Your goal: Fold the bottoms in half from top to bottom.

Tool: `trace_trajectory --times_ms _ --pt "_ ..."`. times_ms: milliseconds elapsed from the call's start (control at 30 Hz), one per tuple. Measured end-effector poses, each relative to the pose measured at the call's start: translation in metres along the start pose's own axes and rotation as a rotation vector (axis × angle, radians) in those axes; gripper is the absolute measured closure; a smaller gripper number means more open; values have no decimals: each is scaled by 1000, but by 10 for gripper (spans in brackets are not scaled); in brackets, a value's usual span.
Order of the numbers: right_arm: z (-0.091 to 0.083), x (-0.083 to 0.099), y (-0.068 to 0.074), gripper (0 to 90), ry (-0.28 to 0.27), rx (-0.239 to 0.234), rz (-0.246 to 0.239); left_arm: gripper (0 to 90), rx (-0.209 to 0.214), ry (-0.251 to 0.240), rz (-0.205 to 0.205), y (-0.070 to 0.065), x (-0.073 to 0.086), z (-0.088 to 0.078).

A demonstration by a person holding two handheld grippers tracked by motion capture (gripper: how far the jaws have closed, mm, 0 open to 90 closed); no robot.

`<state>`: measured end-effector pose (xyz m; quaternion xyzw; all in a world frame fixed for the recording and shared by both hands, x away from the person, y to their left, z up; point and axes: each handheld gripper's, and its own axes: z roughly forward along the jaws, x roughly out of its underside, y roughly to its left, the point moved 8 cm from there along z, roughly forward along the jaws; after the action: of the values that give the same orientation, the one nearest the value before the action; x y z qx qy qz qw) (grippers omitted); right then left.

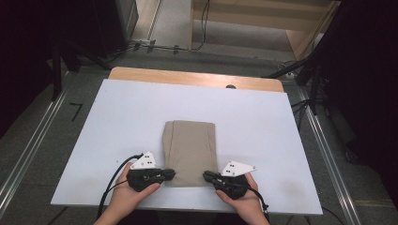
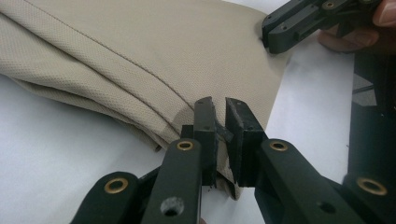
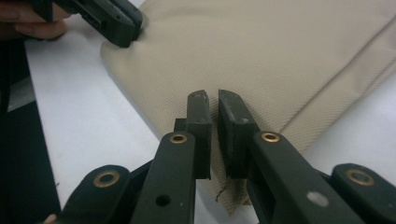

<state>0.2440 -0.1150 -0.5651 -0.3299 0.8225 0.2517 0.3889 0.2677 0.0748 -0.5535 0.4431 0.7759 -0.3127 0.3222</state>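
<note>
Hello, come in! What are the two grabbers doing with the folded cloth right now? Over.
Left gripper shut on near left corner of beige folded cloth. Right gripper shut on near right corner. Cloth flat on white table. Nothing in the way.

Both forearms come in from the near edge, each hand wrapped around its tool. The left gripper (image 1: 170,174) points inward to the right, its jaws nearly closed with only a thin gap. The right gripper (image 1: 207,176) mirrors it, pointing inward to the left, its jaws likewise almost together. Both lie low and level, tips facing each other.
</note>
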Motion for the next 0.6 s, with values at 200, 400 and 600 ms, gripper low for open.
trace_trajectory --times_ms 200,400,600 --pt "-8 -6 6 528 -45 6 -37 518 13 -119 13 -5 -5 -14" --pt "-35 -19 -9 333 -154 67 -13 266 0 -227 30 -2 -12 -39" --pt "-60 -14 -30 132 -185 100 22 109 -15 -272 39 8 -7 -62"
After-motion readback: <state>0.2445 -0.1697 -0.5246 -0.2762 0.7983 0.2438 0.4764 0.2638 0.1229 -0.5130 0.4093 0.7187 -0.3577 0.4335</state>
